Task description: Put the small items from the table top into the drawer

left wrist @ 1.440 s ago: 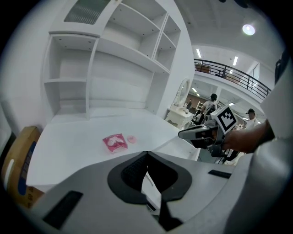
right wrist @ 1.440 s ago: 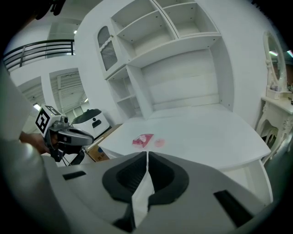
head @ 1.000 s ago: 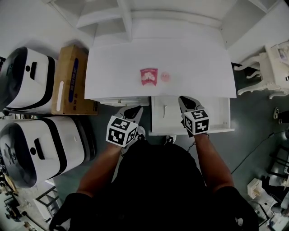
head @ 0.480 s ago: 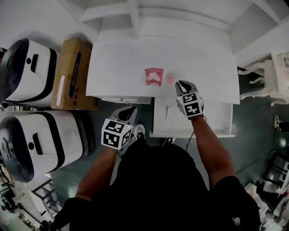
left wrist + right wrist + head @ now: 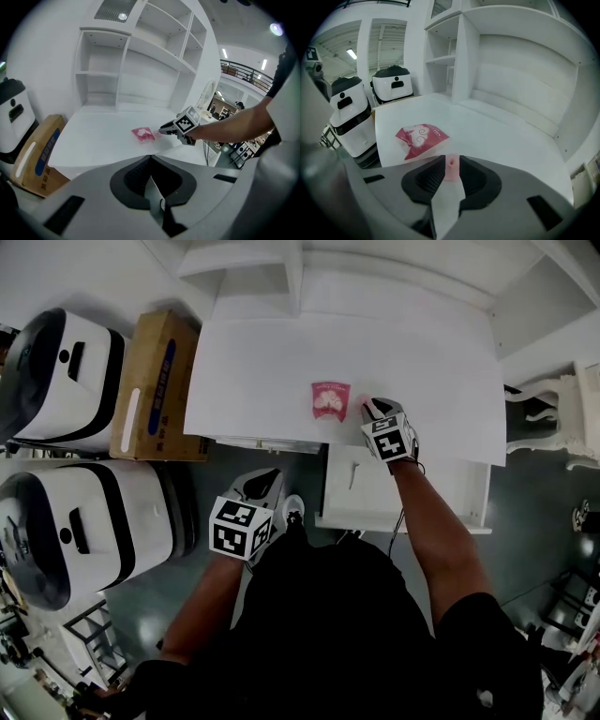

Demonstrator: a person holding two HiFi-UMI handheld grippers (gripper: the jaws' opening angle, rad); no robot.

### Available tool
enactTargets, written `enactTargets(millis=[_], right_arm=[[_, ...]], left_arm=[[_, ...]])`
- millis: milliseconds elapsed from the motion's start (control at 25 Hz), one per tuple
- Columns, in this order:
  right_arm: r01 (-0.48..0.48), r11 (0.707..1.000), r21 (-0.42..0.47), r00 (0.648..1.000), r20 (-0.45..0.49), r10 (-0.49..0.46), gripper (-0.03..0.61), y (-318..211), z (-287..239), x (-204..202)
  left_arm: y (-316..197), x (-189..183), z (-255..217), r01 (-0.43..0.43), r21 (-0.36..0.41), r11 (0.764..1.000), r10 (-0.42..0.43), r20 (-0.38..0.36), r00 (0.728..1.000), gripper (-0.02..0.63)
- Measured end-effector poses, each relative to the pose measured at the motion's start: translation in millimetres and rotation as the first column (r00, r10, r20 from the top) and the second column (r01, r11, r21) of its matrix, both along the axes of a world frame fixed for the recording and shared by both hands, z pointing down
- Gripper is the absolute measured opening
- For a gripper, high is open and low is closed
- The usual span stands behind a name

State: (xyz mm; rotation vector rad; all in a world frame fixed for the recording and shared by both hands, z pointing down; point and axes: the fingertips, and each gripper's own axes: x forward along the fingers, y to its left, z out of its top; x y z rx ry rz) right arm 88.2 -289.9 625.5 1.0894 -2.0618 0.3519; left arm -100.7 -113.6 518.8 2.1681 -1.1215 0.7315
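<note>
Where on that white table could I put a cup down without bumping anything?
The table top is bare left of the red packet, along the back by the shelves, and to the right past the right tongs. Only the front middle is crowded: there the packet lies beside the pink piece in those tongs.

Two handheld grippers: one left gripper (image 5: 264, 480), one right gripper (image 5: 367, 408). One small pink round piece (image 5: 451, 168), clamped between the right jaws. One red packet (image 5: 330, 399), just left of those jaws. One white table (image 5: 253, 371), one open drawer (image 5: 441, 498), one cardboard box (image 5: 155, 381), two white-and-black machines (image 5: 56, 376), beyond the left jaws' left side.
</note>
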Motion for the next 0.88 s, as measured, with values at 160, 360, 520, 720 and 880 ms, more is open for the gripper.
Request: enactTargets(millis=[160,360,520,720,880], right_arm=[[0.001,0.999,-0.039,1.000,-0.019,-0.002,0.093,-2.8,13.1,-2.2],[-0.015,0.999,-0.048,1.000,-0.025,0.013,0.095,-5.9,16.7,-4.7],[-0.032,0.998,-0.057,0.999,-0.033,0.030,0.094,-9.1,19.4,-4.6],[-0.036,0.998,-0.057,0.999,-0.031,0.035,0.075,-9.5,19.9,-3.5],[-0.037,0.999,-0.039,0.999,-0.023,0.037,0.064,-9.7,13.9,-1.7]], left_arm=[[1.8,-4.2,1.9,0.016,-0.009,1.000,-0.015,0.003,1.000,0.011],[5.3,-5.1,1.6,0.021,-0.012,1.000,-0.021,-0.002,1.000,0.011],[8.0,-7.2,0.9,0.026,-0.013,1.000,-0.026,0.000,1.000,0.011],[10.5,-9.9,0.9,0.031,-0.011,0.999,-0.031,-0.001,1.000,0.011],[12.1,-8.7,0.7,0.029,-0.010,1.000,-0.029,-0.002,1.000,0.011]])
